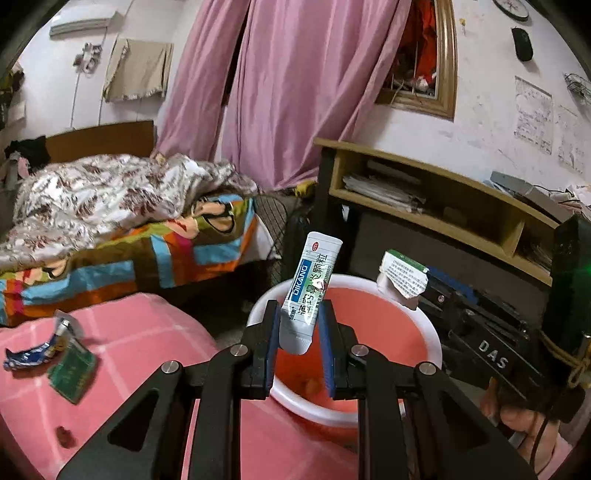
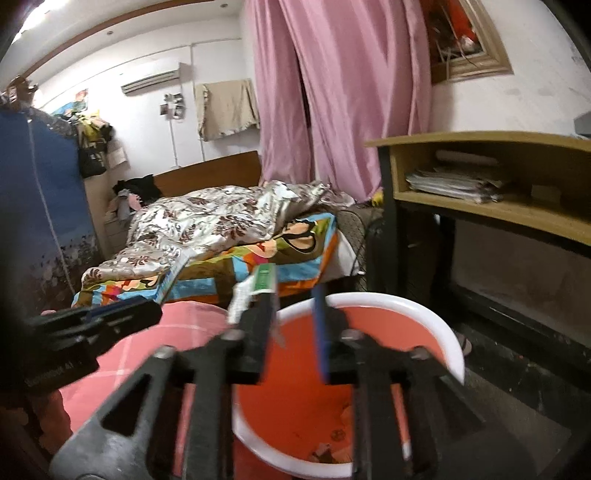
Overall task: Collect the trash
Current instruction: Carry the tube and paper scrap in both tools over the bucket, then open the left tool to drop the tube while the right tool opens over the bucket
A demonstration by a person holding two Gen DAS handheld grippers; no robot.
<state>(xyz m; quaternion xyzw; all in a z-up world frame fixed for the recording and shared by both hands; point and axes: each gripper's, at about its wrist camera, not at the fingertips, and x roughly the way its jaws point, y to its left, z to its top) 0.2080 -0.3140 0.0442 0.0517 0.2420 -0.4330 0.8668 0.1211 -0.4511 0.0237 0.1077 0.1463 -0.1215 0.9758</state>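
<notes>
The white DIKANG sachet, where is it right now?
In the left wrist view the white DIKANG sachet stands upright between the left gripper fingers, over the near rim of the red bin.

Pink curtain (image 1: pixel 295 85) at back; bed with floral quilt (image 1: pixel 110 192); wooden desk (image 1: pixel 436 192), papers (image 1: pixel 384 188) on its shelf; wall clock (image 1: pixel 511 8).
</notes>
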